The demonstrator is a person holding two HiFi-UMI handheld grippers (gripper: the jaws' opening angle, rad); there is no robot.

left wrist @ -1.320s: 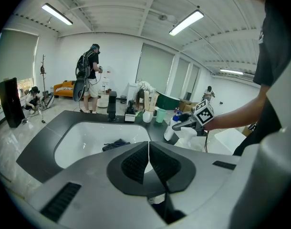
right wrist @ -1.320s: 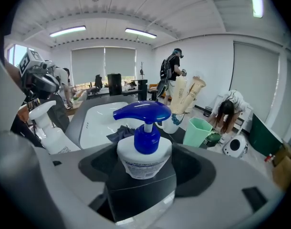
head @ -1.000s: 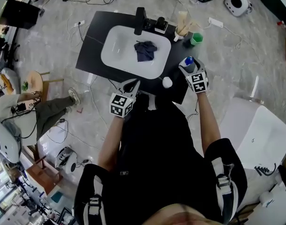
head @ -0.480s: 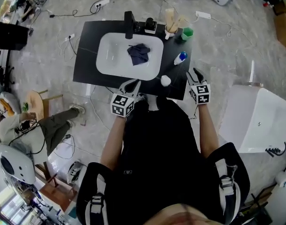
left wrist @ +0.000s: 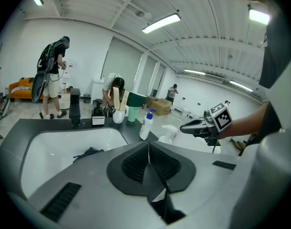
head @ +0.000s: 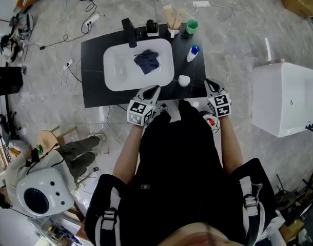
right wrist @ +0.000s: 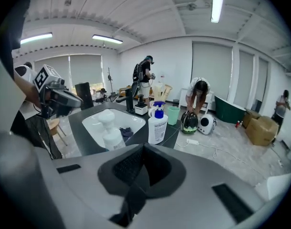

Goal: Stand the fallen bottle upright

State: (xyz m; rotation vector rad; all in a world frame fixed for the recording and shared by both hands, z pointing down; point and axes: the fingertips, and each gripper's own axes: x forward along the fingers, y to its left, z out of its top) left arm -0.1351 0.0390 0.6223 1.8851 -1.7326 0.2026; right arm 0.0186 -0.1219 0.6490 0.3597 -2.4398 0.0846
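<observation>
The white bottle with a blue pump top (head: 193, 53) stands upright on the black counter (head: 92, 60), right of the white sink (head: 115, 70); it also shows in the right gripper view as the bottle (right wrist: 157, 125). My right gripper (head: 210, 83) hangs off the counter's near right corner, well back from it. Its jaws have just been closing and now meet with nothing between them (right wrist: 143, 149). My left gripper (head: 152, 90) is shut and empty at the counter's near edge (left wrist: 149, 149).
A small white pump bottle (head: 184, 80) stands near the front right of the counter. A dark cloth (head: 147, 60) lies in the sink. A black faucet (head: 129, 32), utensil holder (head: 172, 23) and green cup (head: 192, 26) line the back. A white tub (head: 287, 99) is to the right.
My right gripper was around the blue-topped bottle; it has let go, drawn back off the counter and shut empty. The bottle stays standing. The left gripper has hardly moved.
</observation>
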